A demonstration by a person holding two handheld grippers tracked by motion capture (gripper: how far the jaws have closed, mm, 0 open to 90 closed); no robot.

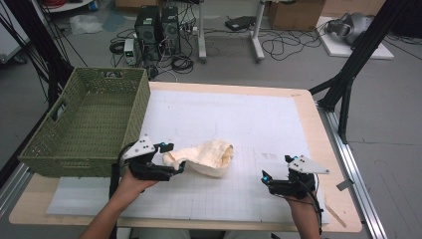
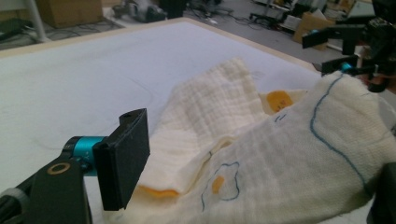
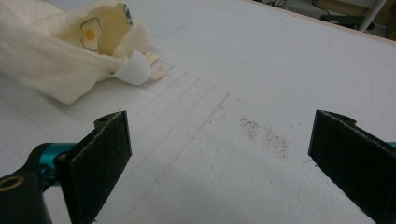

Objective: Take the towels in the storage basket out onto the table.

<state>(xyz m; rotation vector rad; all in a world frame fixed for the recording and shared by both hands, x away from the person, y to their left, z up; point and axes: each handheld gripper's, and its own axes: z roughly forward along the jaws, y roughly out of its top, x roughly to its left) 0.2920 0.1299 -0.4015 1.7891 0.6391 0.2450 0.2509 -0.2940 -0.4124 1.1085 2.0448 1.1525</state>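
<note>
A cream quilted cloth (image 1: 211,157) with fried-egg prints lies bunched on the white grid mat (image 1: 239,114), left of centre. My left gripper (image 1: 174,157) is at the cloth's left end. Its jaws stand wide apart, one on each side of the fabric. In the left gripper view the cloth (image 2: 219,112) bulges between the two pads of my left gripper (image 2: 259,149). My right gripper (image 1: 276,168) is open near the front right of the mat, apart from the cloth. In the right gripper view its pads frame bare mat, and the cloth (image 3: 51,51) lies far left of my right gripper (image 3: 222,126).
A green woven basket (image 1: 89,159) stands at the table's left edge, just behind my left hand. A dark smudge (image 3: 264,133) marks the mat ahead of the right gripper. Black frame legs (image 1: 348,84) rise off the table's far right corner.
</note>
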